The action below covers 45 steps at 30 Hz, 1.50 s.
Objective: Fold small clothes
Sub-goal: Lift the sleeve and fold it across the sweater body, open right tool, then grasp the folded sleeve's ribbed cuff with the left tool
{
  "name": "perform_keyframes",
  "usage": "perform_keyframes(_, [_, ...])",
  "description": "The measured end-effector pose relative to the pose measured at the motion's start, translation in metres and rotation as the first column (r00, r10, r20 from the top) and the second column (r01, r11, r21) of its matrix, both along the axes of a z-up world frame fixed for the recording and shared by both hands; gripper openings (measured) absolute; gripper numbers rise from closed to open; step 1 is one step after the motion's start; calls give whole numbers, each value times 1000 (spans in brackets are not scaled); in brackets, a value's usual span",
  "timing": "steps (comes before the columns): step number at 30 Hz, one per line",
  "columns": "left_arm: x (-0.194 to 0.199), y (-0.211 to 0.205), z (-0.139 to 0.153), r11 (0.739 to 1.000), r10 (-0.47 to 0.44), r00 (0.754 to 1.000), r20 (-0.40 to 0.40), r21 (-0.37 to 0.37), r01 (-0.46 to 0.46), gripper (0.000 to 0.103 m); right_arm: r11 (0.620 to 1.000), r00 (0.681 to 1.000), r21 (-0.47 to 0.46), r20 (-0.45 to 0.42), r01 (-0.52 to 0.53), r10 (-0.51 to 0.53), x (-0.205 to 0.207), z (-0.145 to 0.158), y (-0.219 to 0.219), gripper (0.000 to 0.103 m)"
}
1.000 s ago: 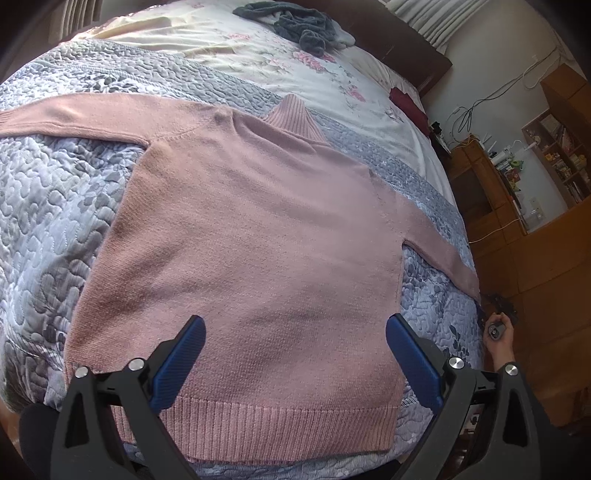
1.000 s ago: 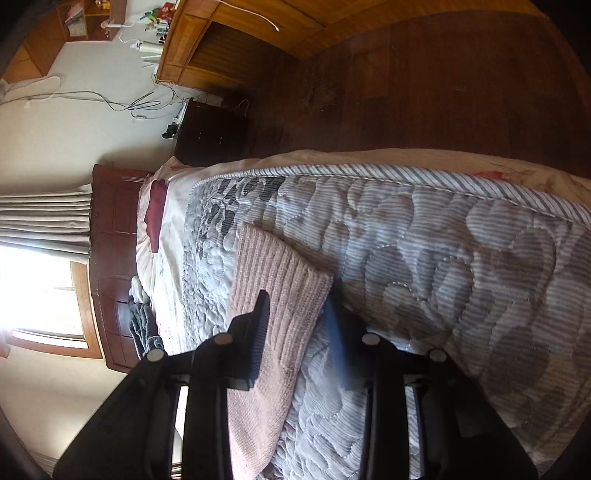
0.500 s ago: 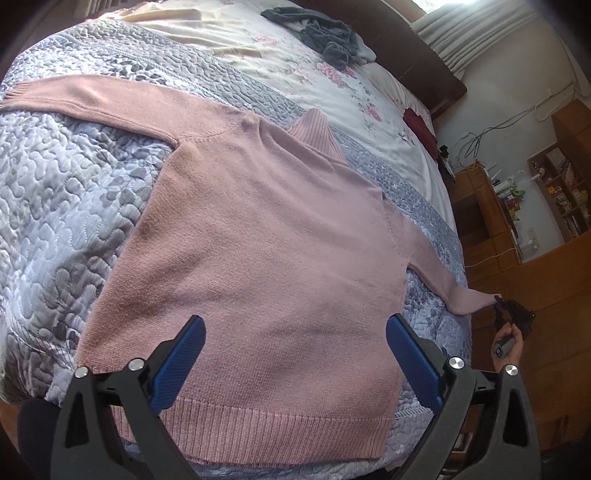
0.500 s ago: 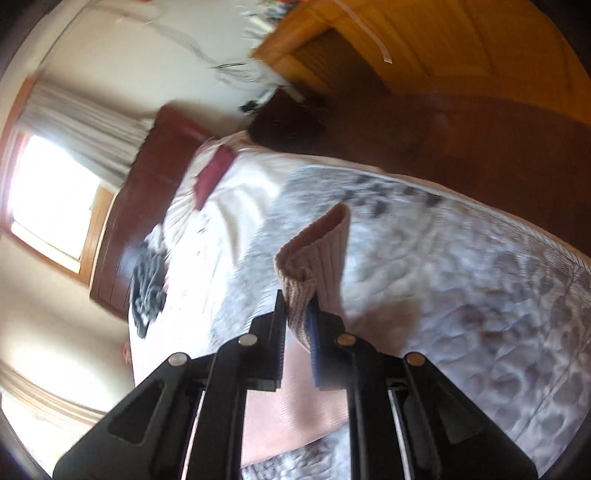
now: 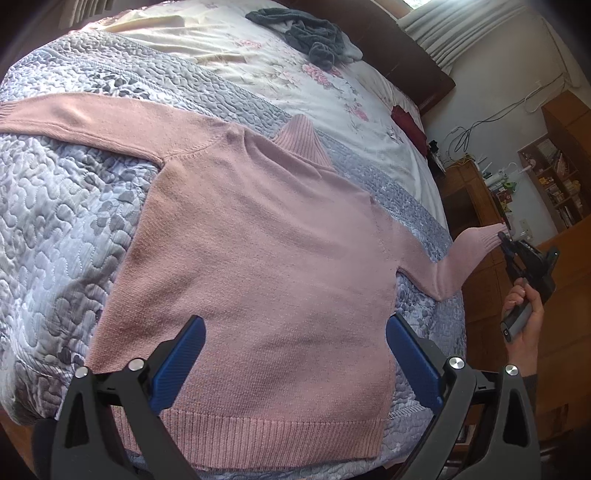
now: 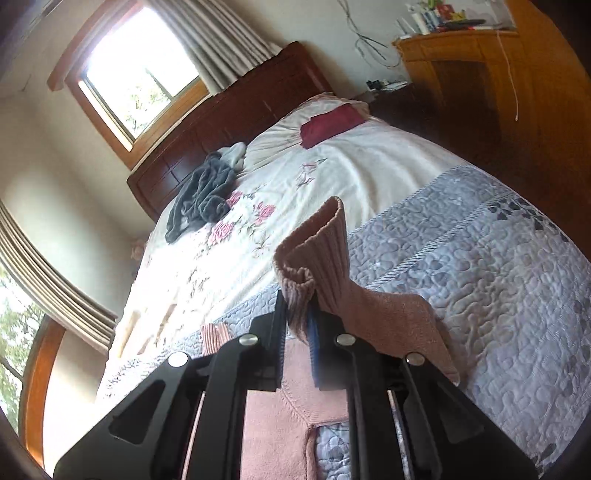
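While both tools work over the bed, each line below runs from the tips outward.

Right fingers [image 6: 297,325]: clenched on the ribbed cuff [image 6: 314,251] of the pink sweater, whose knit bunches up between the two black tips.
Right gripper [image 5: 506,245]: at 3 o'clock in the left wrist view, off the edge of the bed, held by a hand [image 5: 522,321] with the sleeve end lifted clear of the quilt.
Right sleeve [image 5: 461,258]: rises from the armpit toward the raised cuff, hanging free past the mattress edge.
Left fingers [image 5: 181,354]: released, spread wide with blue pads, one at 7 o'clock and one at 5 o'clock, gripping nothing.
Left gripper [image 5: 295,362]: hovers above the sweater's lower half, near the ribbed hem.
Pink sweater [image 5: 258,258]: spread flat across the quilt, collar toward 12 o'clock, left sleeve [image 5: 74,118] stretched out toward 10 o'clock.
Quilt [image 5: 55,221]: grey-blue pebbled, under the whole sweater.
Floral sheet [image 5: 314,88]: beyond the quilt, toward the headboard.
Grey garment [image 5: 306,33]: crumpled at 12 o'clock on the sheet, well apart from the sweater.
Dark red cloth [image 6: 332,125]: lies near the pillow end.
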<state>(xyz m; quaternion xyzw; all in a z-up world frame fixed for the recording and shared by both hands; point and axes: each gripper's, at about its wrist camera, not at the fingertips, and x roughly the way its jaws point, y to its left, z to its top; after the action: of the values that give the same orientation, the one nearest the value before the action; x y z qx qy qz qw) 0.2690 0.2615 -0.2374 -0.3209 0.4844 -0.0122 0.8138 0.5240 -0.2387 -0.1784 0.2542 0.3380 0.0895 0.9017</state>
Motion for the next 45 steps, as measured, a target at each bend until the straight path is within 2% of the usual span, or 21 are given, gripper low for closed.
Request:
perform_keyframes(5, [13, 5, -1, 999, -23, 1000, 10, 34, 23, 99, 995, 997, -62, -24, -75, 74, 4, -12, 59, 10])
perform_keyframes(9, [31, 2, -1, 996, -65, 998, 19, 67, 64, 99, 982, 989, -134, -73, -137, 128, 6, -37, 108, 10])
perform_keyframes(13, [52, -3, -6, 994, -103, 994, 29, 44, 102, 99, 949, 975, -241, -134, -204, 176, 10, -75, 156, 10])
perform_keyframes(16, [70, -5, -12, 993, -115, 993, 38, 21, 114, 99, 908, 961, -330, -181, -258, 208, 13, -107, 193, 9])
perform_keyframes(18, [84, -5, -17, 993, -117, 992, 44, -19, 118, 99, 874, 952, -389, -213, -291, 222, 15, -131, 214, 9])
perform_keyframes(22, [118, -5, -33, 981, -116, 992, 44, -148, 121, 99, 822, 934, -457, -263, -340, 241, 14, -172, 245, 10])
perform_keyframes(24, [137, -4, -44, 969, -115, 993, 34, -218, 120, 99, 817, 928, -456, -277, -354, 248, 9, -185, 251, 19])
perform_keyframes(25, [147, -5, -50, 957, -120, 992, 29, -262, 123, 99, 820, 924, -444, -284, -362, 254, 6, -189, 252, 28])
perform_keyframes(26, [158, -6, -58, 944, -124, 992, 19, -307, 123, 99, 828, 919, -419, -286, -373, 270, 2, -190, 252, 42])
perform_keyframes(28, [180, -12, -74, 909, -127, 992, 7, -399, 120, 99, 864, 923, -349, -263, -364, 282, -8, -182, 243, 52])
perform_keyframes(30, [208, -25, -93, 867, -161, 987, -6, -478, 138, 99, 932, 950, -241, -222, -272, 220, -19, -171, 220, 56])
perform_keyframes(32, [237, -42, -115, 840, -190, 981, -45, -524, 139, 98, 981, 974, -119, -184, -154, 131, -33, -165, 193, 60])
perform_keyframes(34, [263, -62, -136, 818, -219, 972, -88, -559, 134, 98, 995, 984, -49, -156, -90, 81, -49, -164, 178, 61])
perform_keyframes(36, [284, -79, -155, 801, -240, 962, -132, -586, 120, 98, 994, 985, -46, -152, -95, 87, -61, -169, 175, 65])
perform_keyframes(37, [294, -89, -160, 800, -259, 956, -137, -585, 133, 98, 992, 981, -49, -158, -118, 109, -66, -174, 176, 67])
perform_keyframes(41, [322, -122, -172, 843, -338, 924, -180, -494, 212, 97, 984, 968, -64, -200, -165, 149, -67, -178, 181, 68])
perform_keyframes(43, [331, -133, -167, 859, -366, 914, -176, -443, 258, 97, 982, 973, -102, -184, -157, 137, -67, -173, 180, 73])
perform_keyframes(45, [336, -145, -159, 872, -397, 902, -170, -377, 313, 95, 981, 977, -131, -178, -142, 118, -70, -175, 175, 74])
